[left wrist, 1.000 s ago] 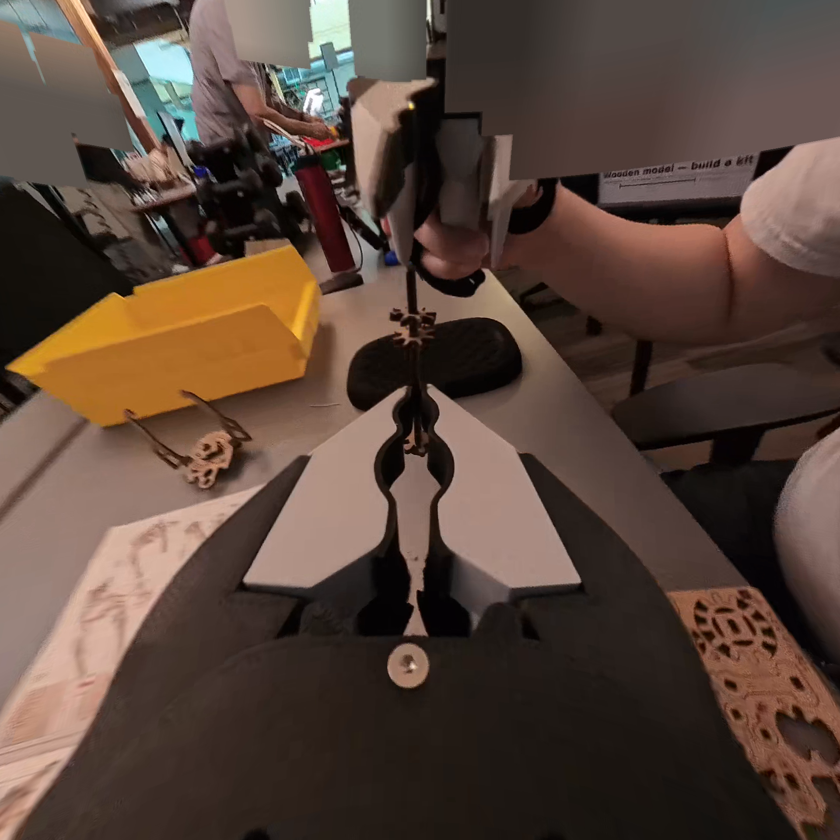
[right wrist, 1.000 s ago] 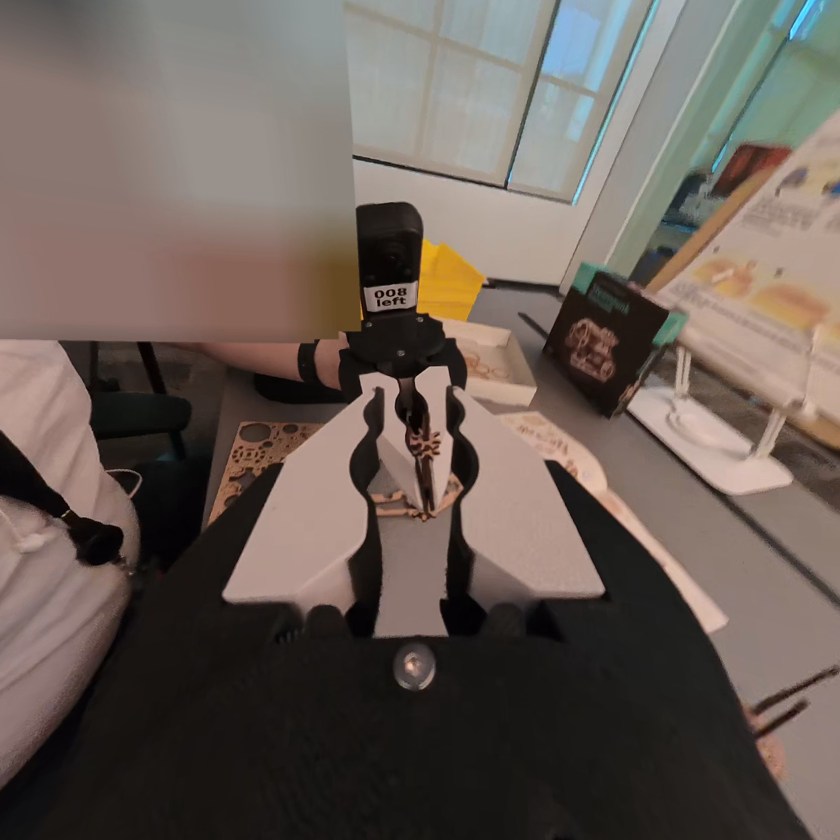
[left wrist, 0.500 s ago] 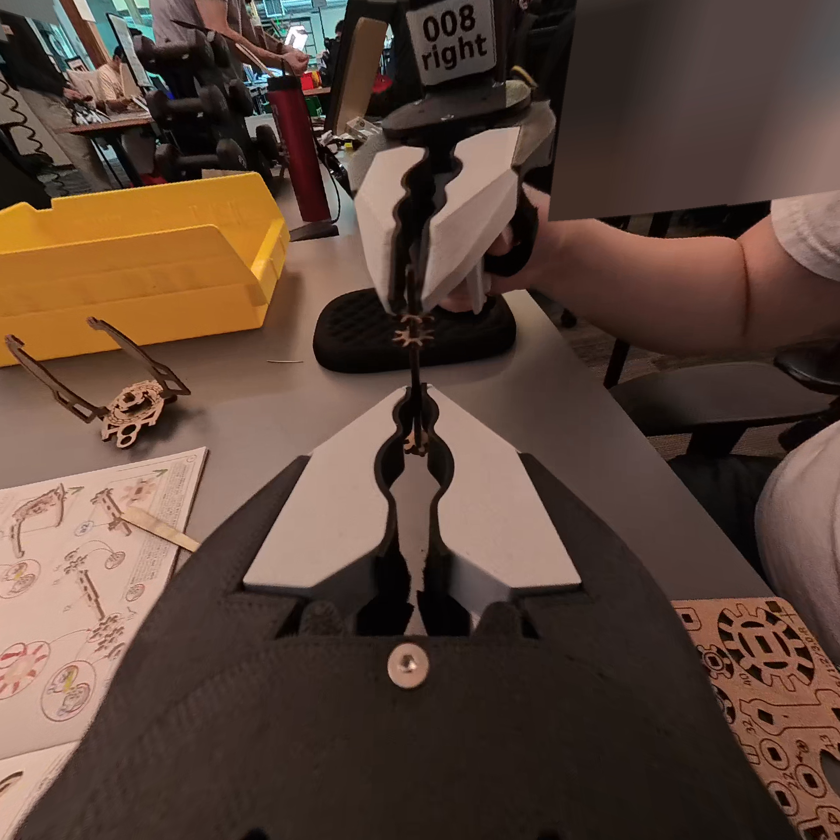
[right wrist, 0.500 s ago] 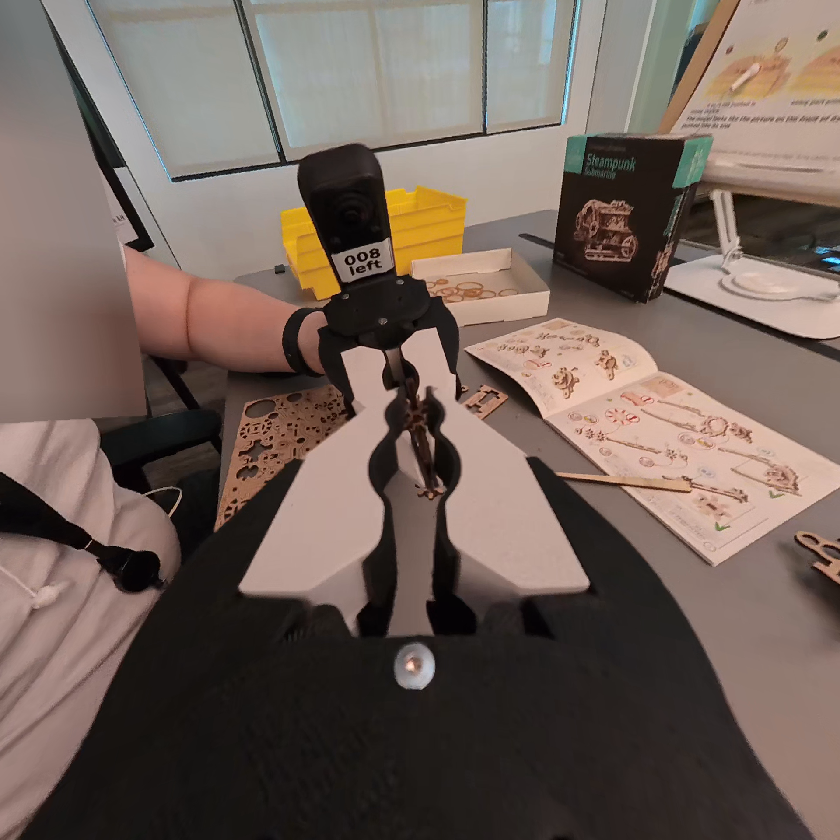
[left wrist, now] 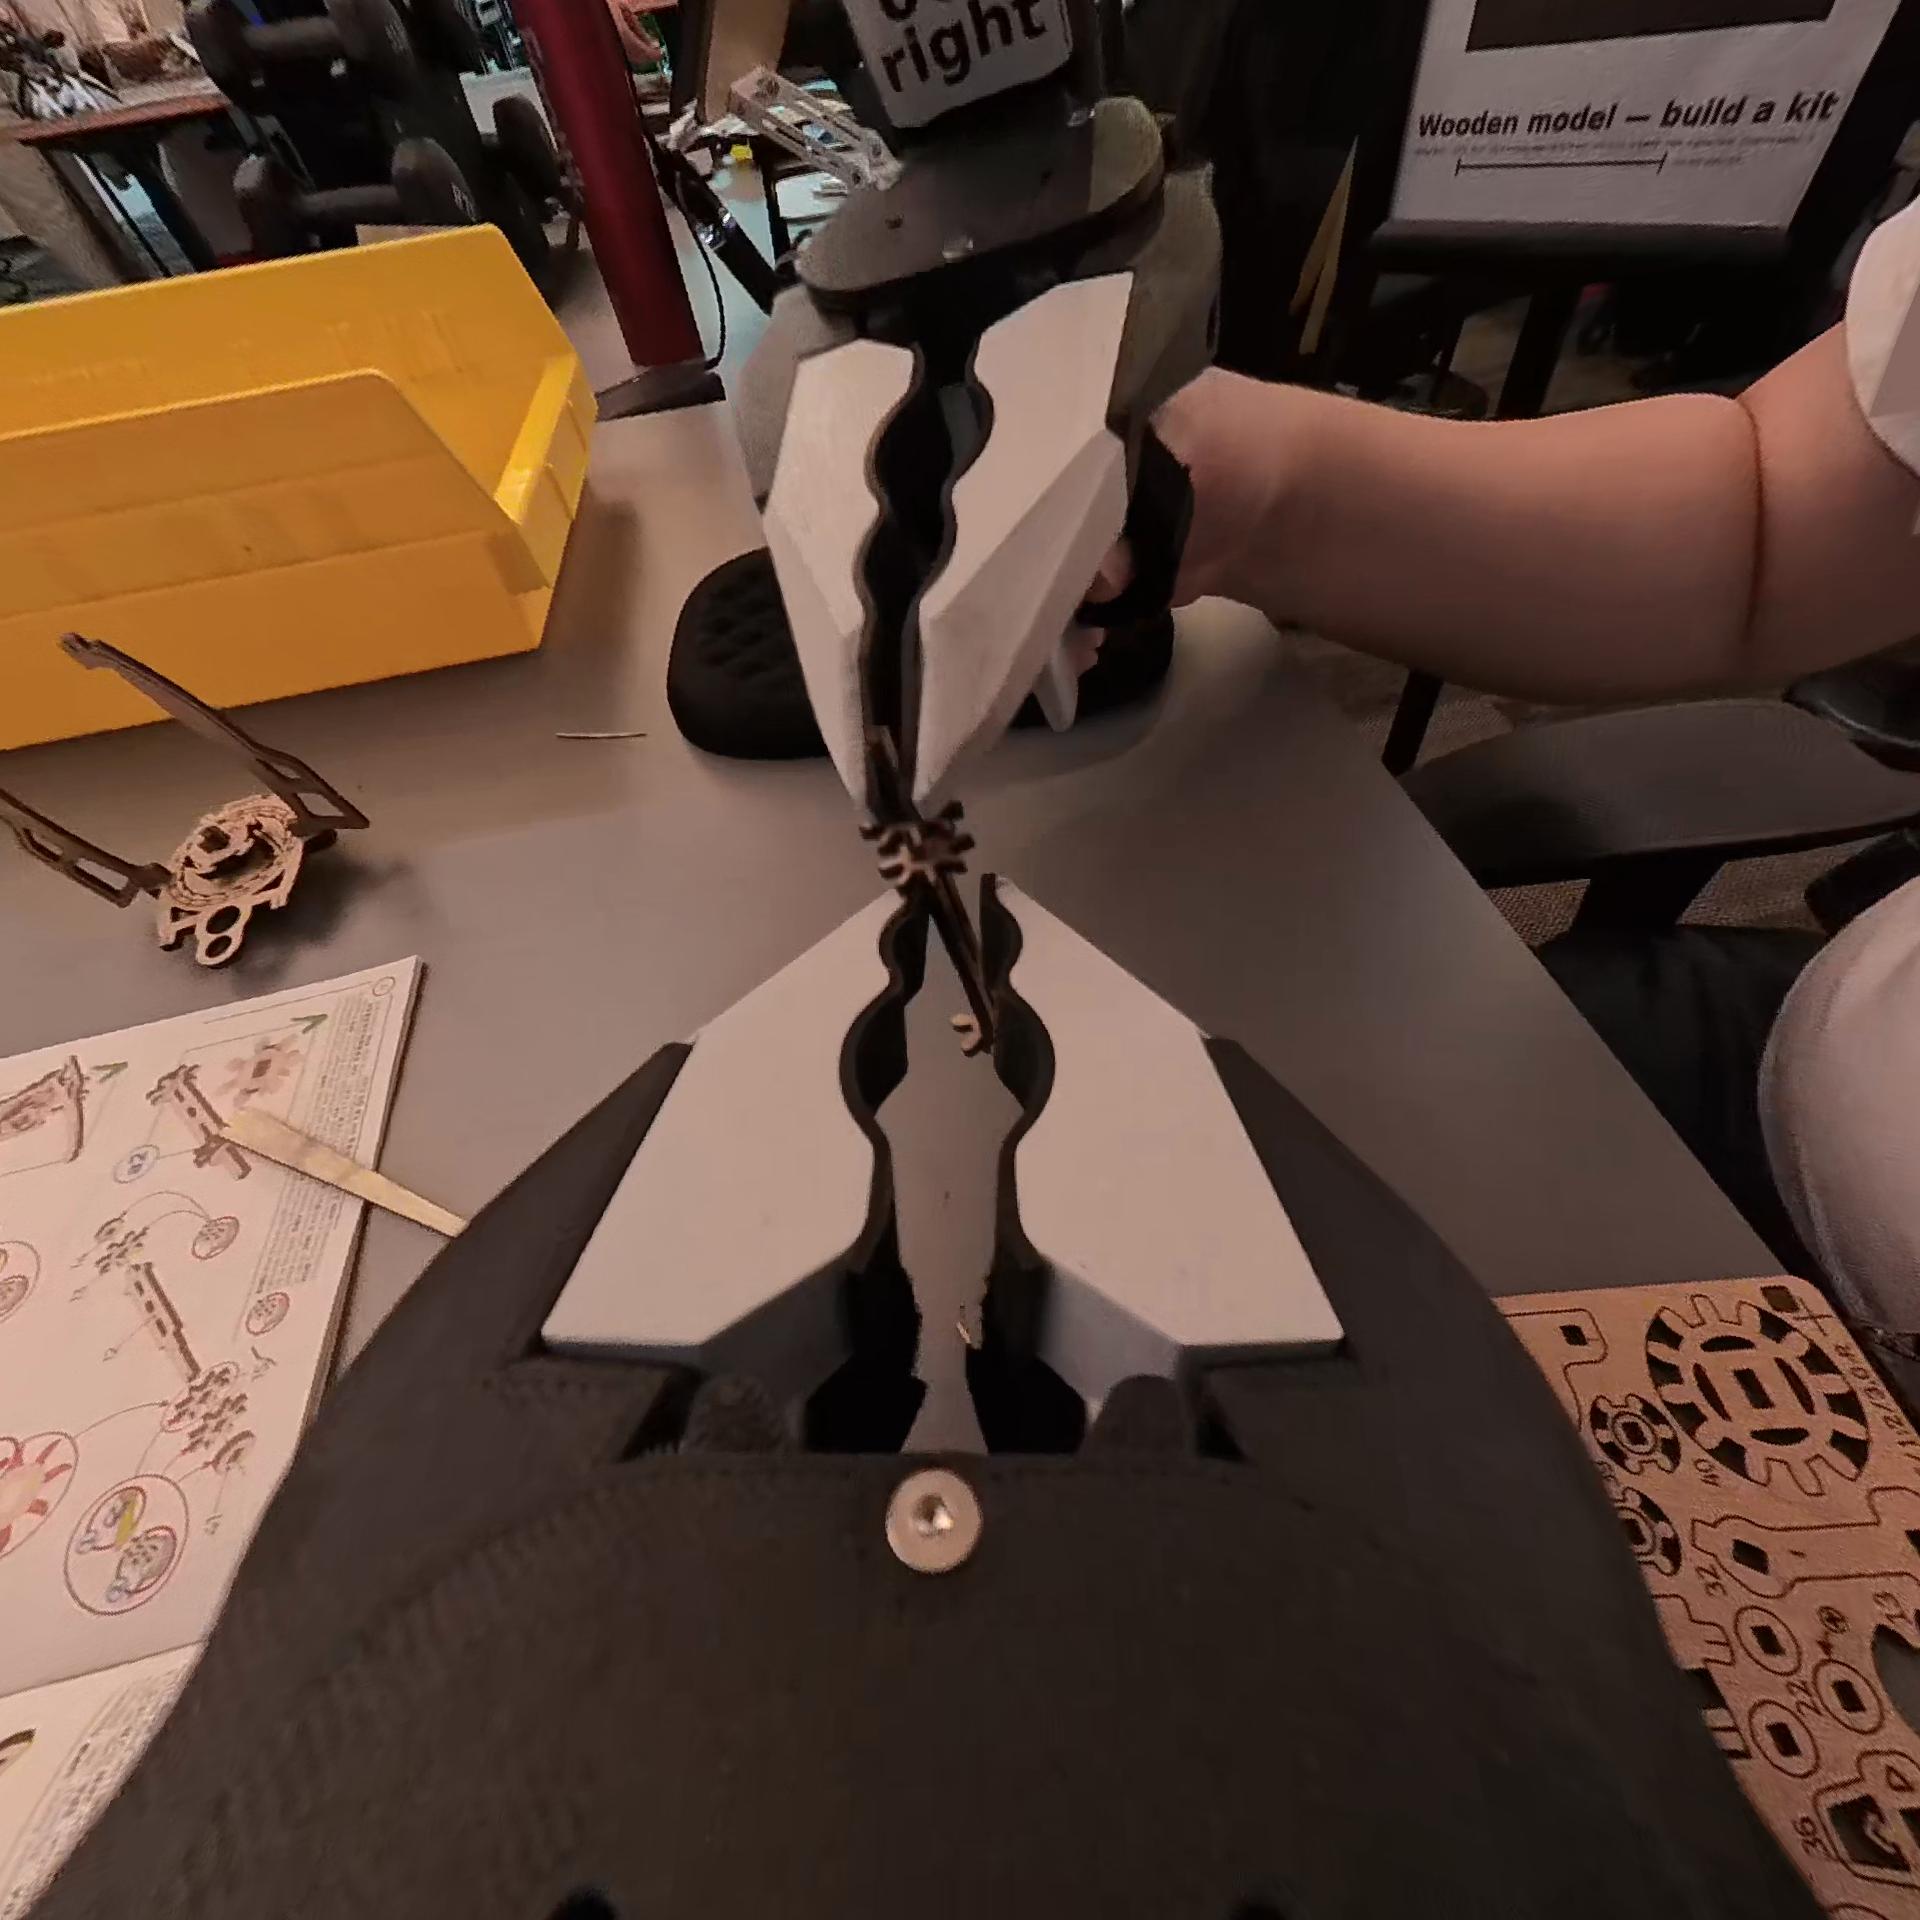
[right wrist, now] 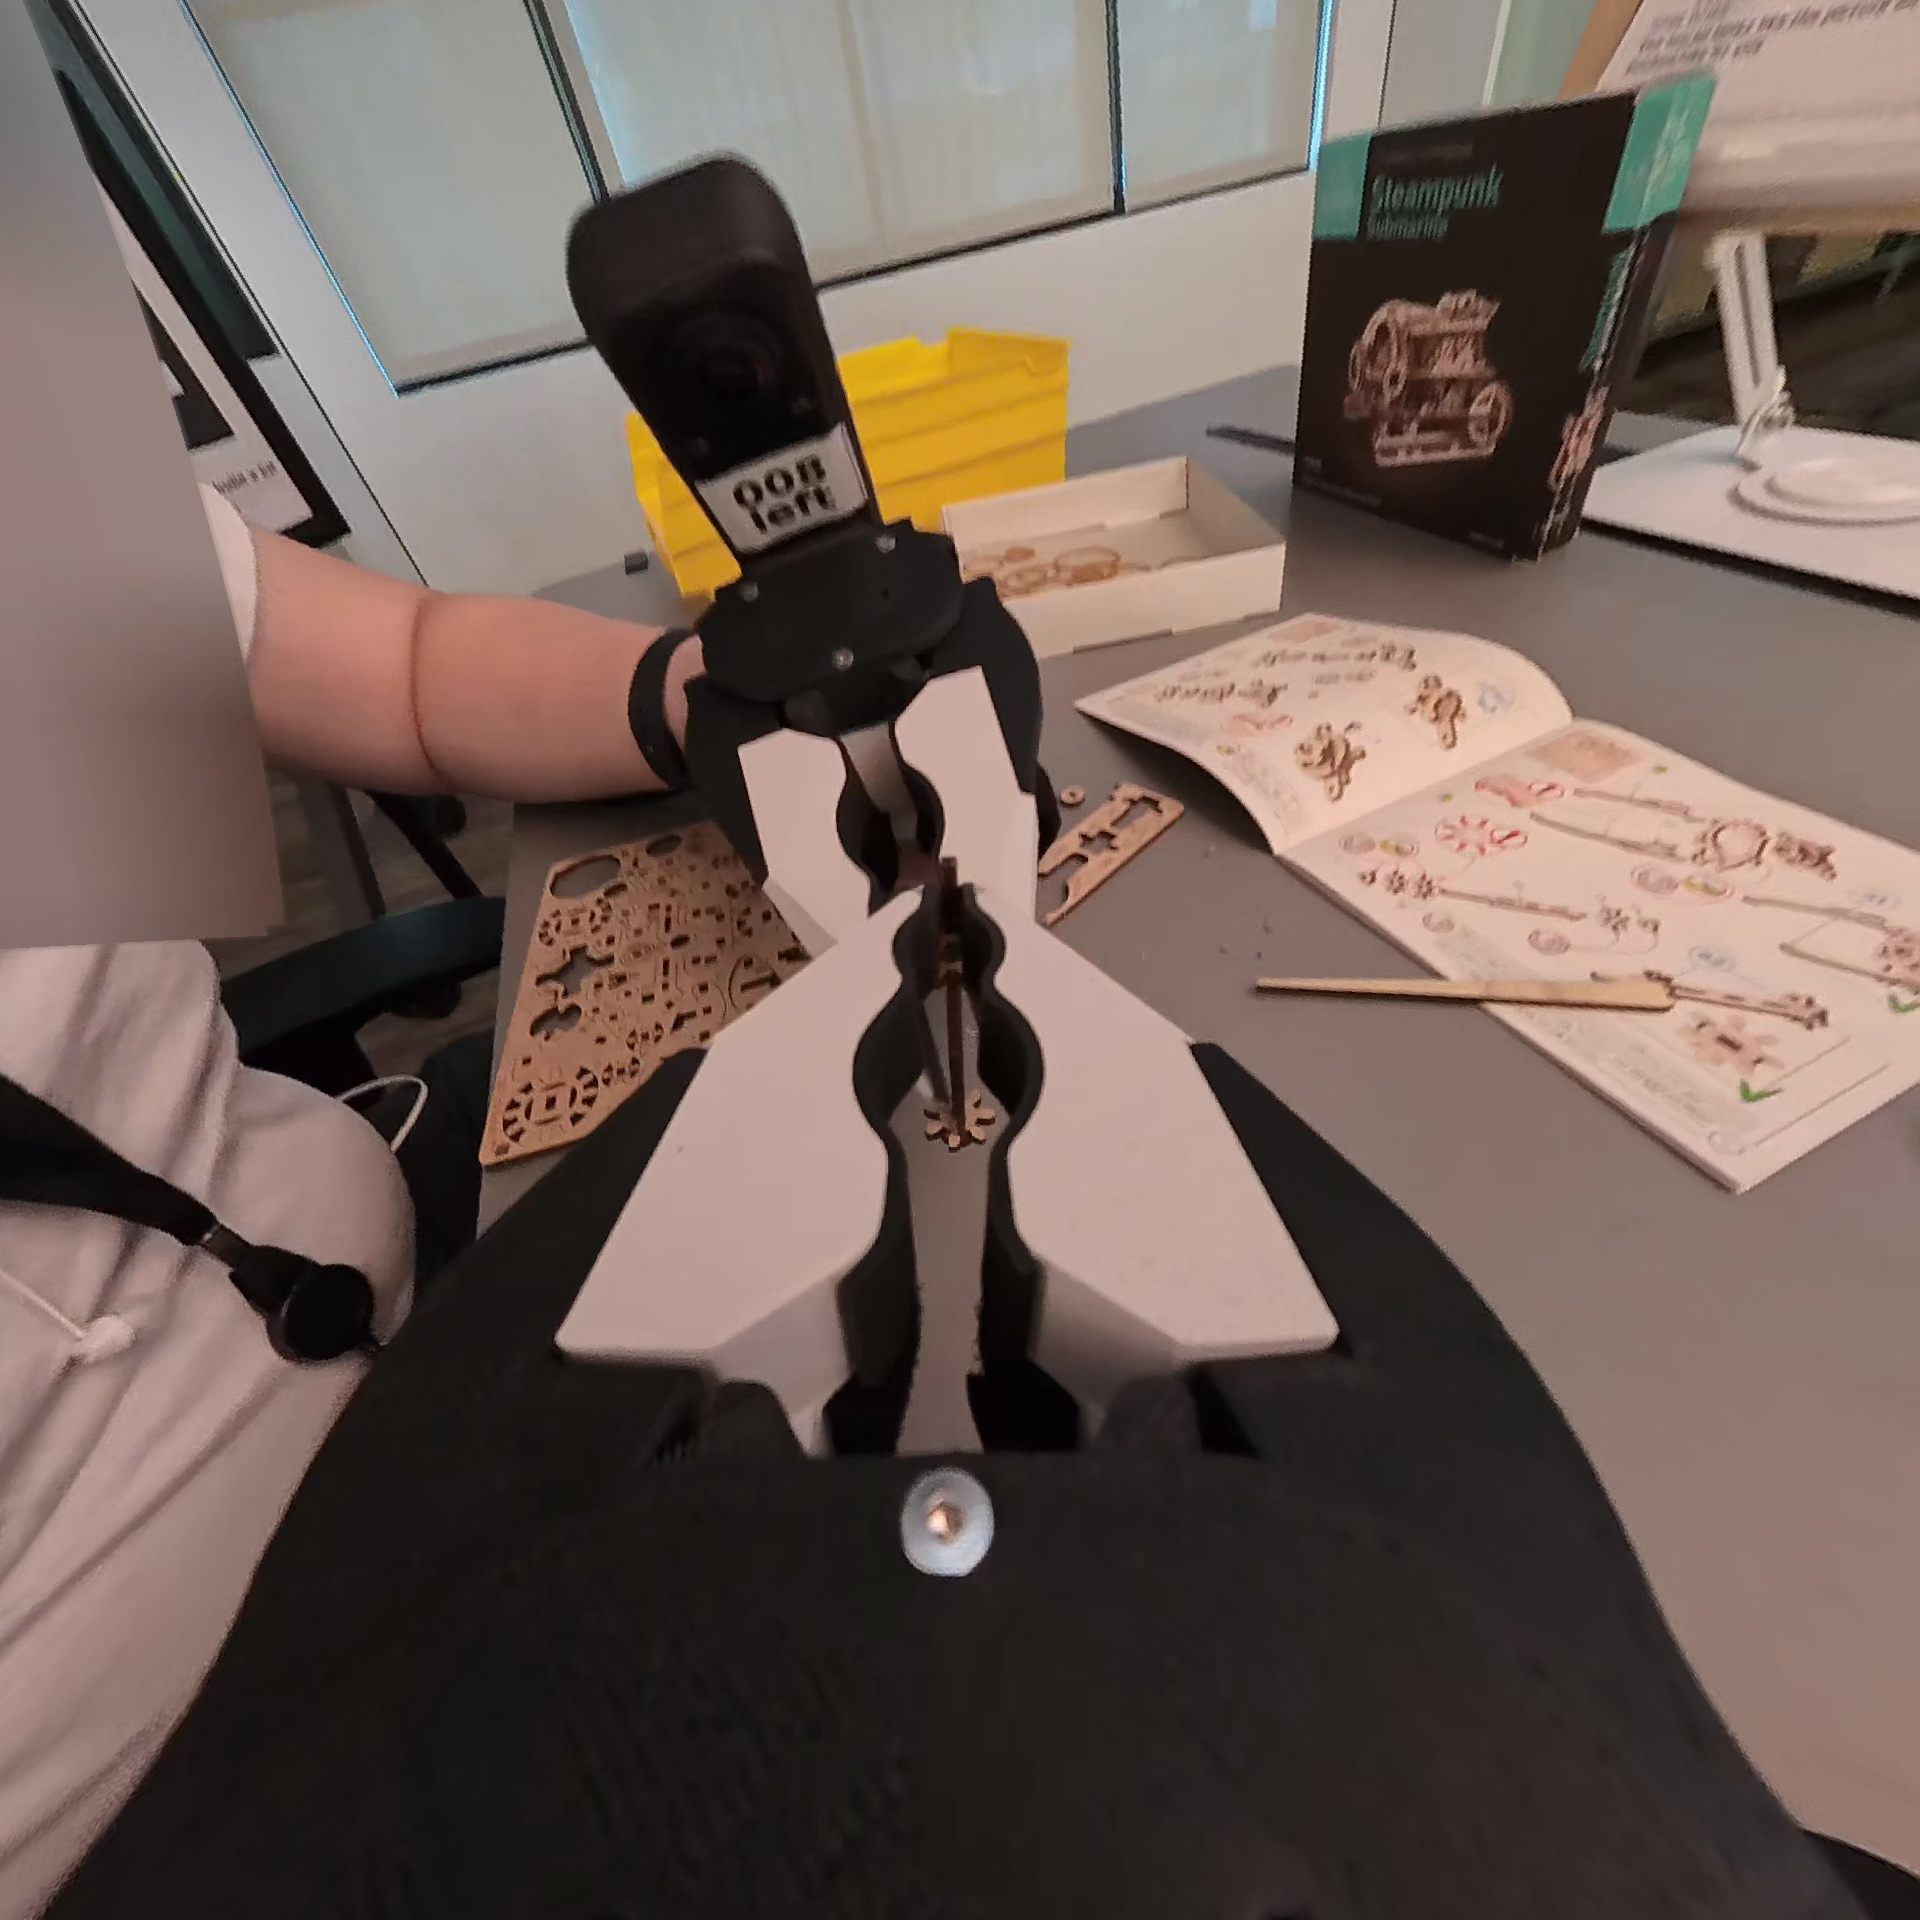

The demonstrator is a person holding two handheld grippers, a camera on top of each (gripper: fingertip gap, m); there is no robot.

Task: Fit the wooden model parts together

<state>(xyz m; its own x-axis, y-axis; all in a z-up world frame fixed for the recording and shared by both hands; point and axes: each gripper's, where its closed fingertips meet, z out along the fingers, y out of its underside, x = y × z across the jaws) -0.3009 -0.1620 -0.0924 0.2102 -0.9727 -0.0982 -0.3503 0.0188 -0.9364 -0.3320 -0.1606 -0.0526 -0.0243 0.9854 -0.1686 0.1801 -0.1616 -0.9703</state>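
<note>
A thin dark wooden axle (left wrist: 951, 956) with a small gear (left wrist: 920, 836) on it hangs between the two grippers above the grey table (left wrist: 623, 914). My right gripper (left wrist: 888, 774) comes down from above and is shut on the axle's upper end. My left gripper (left wrist: 943, 904) stands open. The axle slants loosely between its pads with a gap beside it. In the right wrist view, my right gripper (right wrist: 940, 899) pinches the axle (right wrist: 948, 997). A second gear (right wrist: 958, 1120) sits on the axle's near end, inside the jaws. The left gripper (right wrist: 914, 873) faces it with its fingers apart.
A yellow bin (left wrist: 270, 447), a wooden sub-assembly (left wrist: 223, 873), the instruction booklet (left wrist: 156, 1247) and a black pad (left wrist: 727, 665) lie to the left and beyond. A cut-out part sheet (left wrist: 1745, 1507) lies at the right. A kit box (right wrist: 1475, 312), a white tray (right wrist: 1122, 551) and a wooden stick (right wrist: 1455, 992) also show. The left gripper's tips are roughly 4 cm from the right gripper's.
My right gripper closed on the axle's upper end. My left gripper, shut on the axle before, has opened, and the axle now leans loosely between its pads.
</note>
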